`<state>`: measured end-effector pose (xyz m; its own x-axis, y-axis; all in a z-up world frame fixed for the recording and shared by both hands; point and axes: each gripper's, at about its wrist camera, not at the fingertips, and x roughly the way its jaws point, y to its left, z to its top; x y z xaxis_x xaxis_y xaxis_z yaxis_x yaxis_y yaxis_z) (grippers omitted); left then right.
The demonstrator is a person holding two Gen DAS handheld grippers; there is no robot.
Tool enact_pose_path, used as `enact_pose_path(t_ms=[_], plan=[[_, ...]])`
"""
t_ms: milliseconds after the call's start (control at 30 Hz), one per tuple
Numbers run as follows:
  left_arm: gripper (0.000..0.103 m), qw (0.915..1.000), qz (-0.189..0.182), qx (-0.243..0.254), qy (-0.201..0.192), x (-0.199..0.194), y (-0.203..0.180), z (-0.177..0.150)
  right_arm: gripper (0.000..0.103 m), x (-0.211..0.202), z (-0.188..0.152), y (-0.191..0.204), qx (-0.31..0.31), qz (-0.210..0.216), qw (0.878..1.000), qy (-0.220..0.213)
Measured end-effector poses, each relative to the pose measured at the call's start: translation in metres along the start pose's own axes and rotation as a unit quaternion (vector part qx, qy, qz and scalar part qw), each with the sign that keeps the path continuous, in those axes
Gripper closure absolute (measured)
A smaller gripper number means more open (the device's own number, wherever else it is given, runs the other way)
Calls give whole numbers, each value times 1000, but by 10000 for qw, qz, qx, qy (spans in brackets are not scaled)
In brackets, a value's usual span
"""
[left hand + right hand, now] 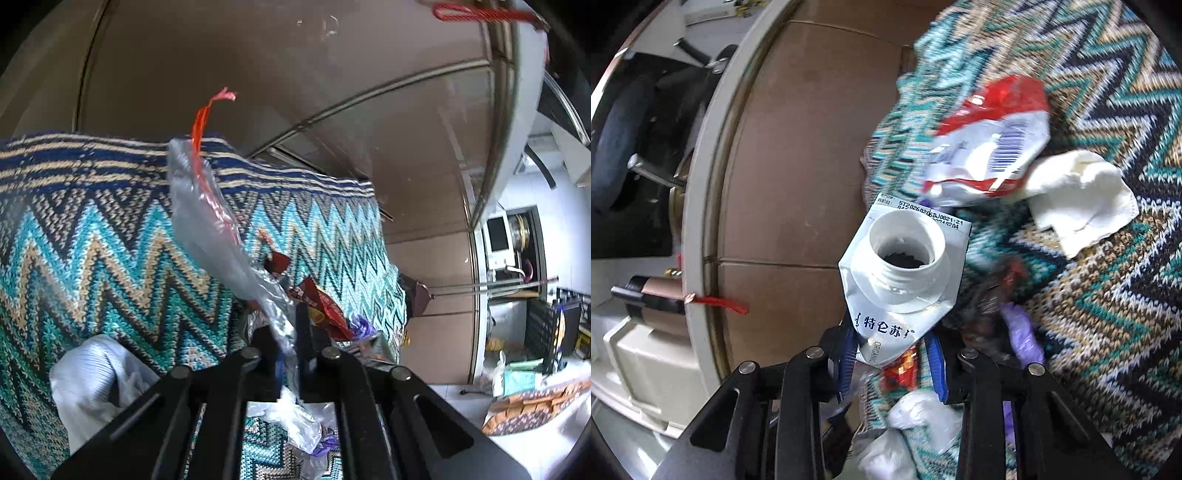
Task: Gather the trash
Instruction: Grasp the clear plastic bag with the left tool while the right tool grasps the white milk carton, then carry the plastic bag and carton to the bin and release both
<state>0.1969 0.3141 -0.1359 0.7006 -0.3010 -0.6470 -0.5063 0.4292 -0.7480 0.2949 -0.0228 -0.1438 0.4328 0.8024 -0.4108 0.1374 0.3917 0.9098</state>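
Gripper-held carton (899, 280) over zigzag knit blanket (1108, 288), brown floor (798, 166).

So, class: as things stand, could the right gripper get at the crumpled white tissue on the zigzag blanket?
Probably not yet. The right gripper is shut on the milk carton, so its jaws are occupied. The white tissue lies uncovered on the zigzag blanket, only its left edge tucked under the red-and-white wrapper.

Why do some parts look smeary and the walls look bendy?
Right wrist view: the red-and-white wrapper and zigzag blanket are motion-blurred, while the milk carton in the jaws is sharp. Left wrist view: the fisheye lens bends the straight door rail; the clear plastic bag looks soft.
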Motion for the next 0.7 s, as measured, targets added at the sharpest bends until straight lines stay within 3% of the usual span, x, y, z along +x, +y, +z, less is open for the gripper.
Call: enact_pose_path(t_ms=[200, 433, 700], plan=[[103, 9971, -107, 708, -265, -21, -35, -12, 70, -30, -4, 32, -528, 247, 9983, -68], [103, 9876, -265, 1462, -500, -56, -84, -37, 70, -101, -2, 65, -1309, 229, 9899, -499], [103, 9702, -589, 2342, -191, -59, -154, -101, 70, -205, 14, 38, -1589, -265, 9791, -1240]])
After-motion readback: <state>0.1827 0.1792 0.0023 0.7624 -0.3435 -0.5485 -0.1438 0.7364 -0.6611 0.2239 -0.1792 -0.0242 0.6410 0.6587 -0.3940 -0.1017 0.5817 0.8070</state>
